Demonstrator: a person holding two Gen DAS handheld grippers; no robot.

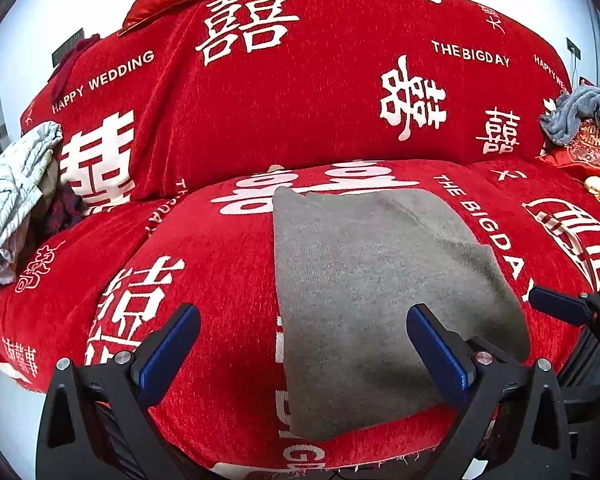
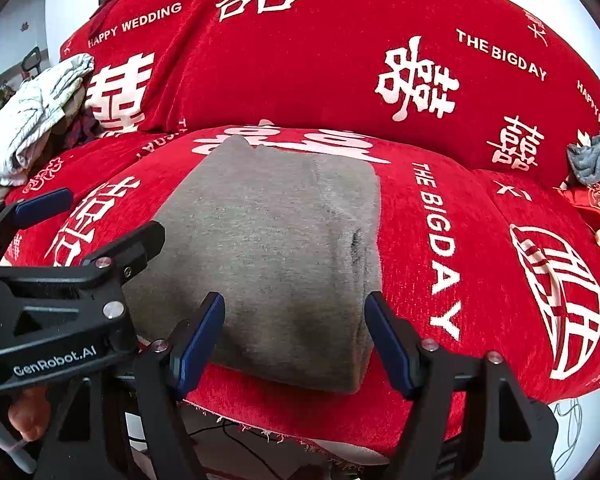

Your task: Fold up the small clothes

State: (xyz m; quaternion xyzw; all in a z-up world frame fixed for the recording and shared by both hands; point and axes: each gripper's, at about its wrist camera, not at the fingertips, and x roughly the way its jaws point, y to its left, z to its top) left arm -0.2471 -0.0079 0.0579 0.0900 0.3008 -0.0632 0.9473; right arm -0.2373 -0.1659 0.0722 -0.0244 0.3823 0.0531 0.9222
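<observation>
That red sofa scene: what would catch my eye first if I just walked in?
The red sofa cover with big white wedding characters fills nearly everything. On the seat cushion lies a folded grey knit garment, flat in the middle. Two open grippers with blue pads hover at its near edge, left gripper and right gripper, neither holding anything.

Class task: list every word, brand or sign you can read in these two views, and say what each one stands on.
"HAPPY WEDDING": red sofa cover, backrest.
"THE BIGDAY": same cover, backrest and seat.
White Chinese double-happiness characters: across the cover.
"GenRobot.AI": left gripper, black body.
Small white Chinese text at the cover's edges: too distorted to read.
</observation>
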